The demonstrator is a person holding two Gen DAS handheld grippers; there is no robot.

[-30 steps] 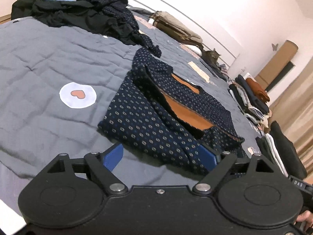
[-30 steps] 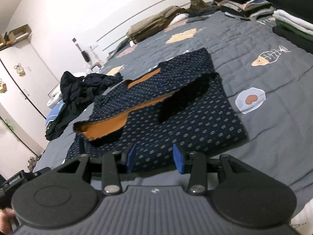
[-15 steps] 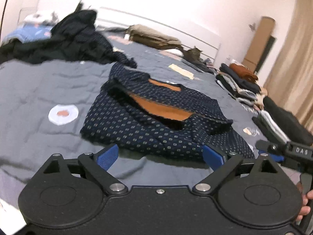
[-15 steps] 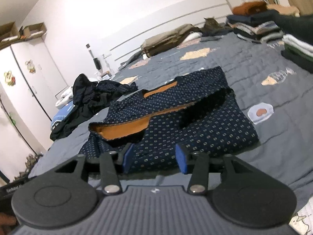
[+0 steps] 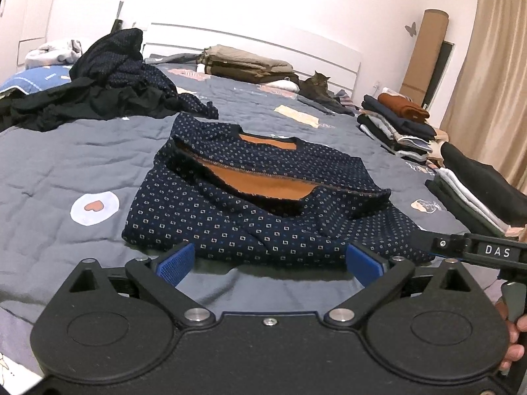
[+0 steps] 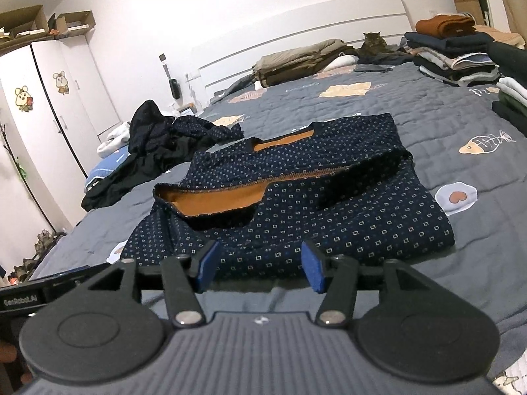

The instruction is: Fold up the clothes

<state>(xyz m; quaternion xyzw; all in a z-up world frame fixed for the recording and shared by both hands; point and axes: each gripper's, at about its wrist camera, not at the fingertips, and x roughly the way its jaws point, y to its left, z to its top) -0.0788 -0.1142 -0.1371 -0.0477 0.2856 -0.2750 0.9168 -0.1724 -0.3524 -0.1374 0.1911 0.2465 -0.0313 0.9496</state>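
Clearly both the left gripper (image 5: 270,265) and right gripper (image 6: 258,268) stand apart, empty, the right opening; the top's (image 5: 250,210) loose fold may slump open.

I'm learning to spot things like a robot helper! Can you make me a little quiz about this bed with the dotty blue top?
1. True or false: the dotted navy top is held by the left hand-held gripper.
2. What colour is the top's inside lining?
3. Which animal lies near the headboard? A) dog B) cat C) rabbit

Key: 1. False: its jaws are wide apart, nothing between them. 2. Orange. 3. B, the cat.
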